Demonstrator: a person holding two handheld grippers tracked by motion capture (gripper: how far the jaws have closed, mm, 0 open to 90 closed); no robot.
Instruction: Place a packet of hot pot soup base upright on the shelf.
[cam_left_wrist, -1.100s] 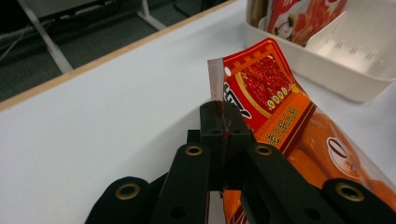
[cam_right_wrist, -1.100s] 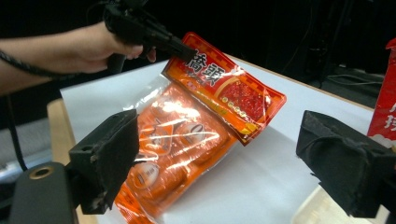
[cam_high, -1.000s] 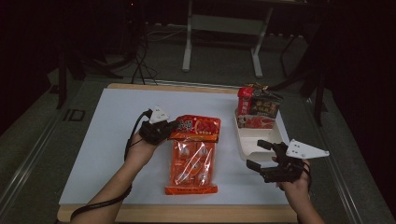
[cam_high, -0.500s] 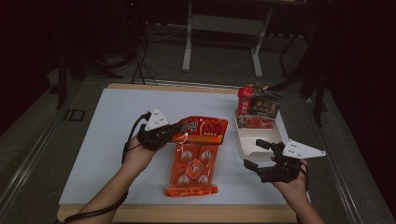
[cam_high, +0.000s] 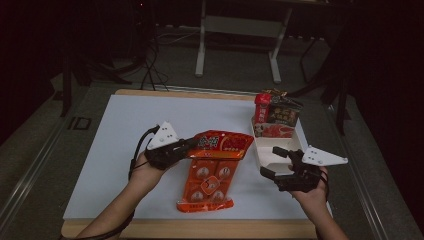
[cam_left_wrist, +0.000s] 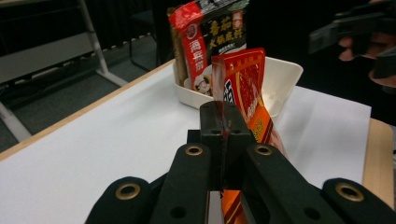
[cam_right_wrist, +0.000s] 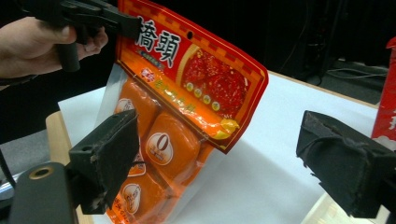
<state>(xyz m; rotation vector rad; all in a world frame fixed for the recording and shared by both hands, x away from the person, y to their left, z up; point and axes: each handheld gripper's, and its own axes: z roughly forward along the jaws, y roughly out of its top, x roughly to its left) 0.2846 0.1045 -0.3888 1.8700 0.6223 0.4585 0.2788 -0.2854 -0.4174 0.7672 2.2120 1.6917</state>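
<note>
The packet (cam_high: 209, 170) is a flat, glossy plastic pouch, orange-red, with a printed red header card at its top and round orange portions showing through the clear lower part. Its bottom end rests on the white sheet (cam_high: 125, 130) near the table's (cam_high: 200, 229) near edge, about midway along it, while the top end is lifted and bent over. The left claw (cam_high: 187, 146) is clamped on the header's left corner, its two black jaws pressed together with the thin plastic pinched between them; the left gripper view shows the packet (cam_left_wrist: 243, 88) standing edge-on out of the closed left claw (cam_left_wrist: 224, 123).

The right claw (cam_high: 272, 161) hangs to the right of the packet, apart from it, its foam-padded jaws spread wide with nothing between them. In the right gripper view the packet (cam_right_wrist: 187, 93) hangs just beyond the open right claw (cam_right_wrist: 215, 163).

Behind, toward the table's far right corner, a white plastic tray (cam_high: 277, 146) with rounded walls holds several upright sachets (cam_high: 277, 112), red and dark, at its far end.
</note>
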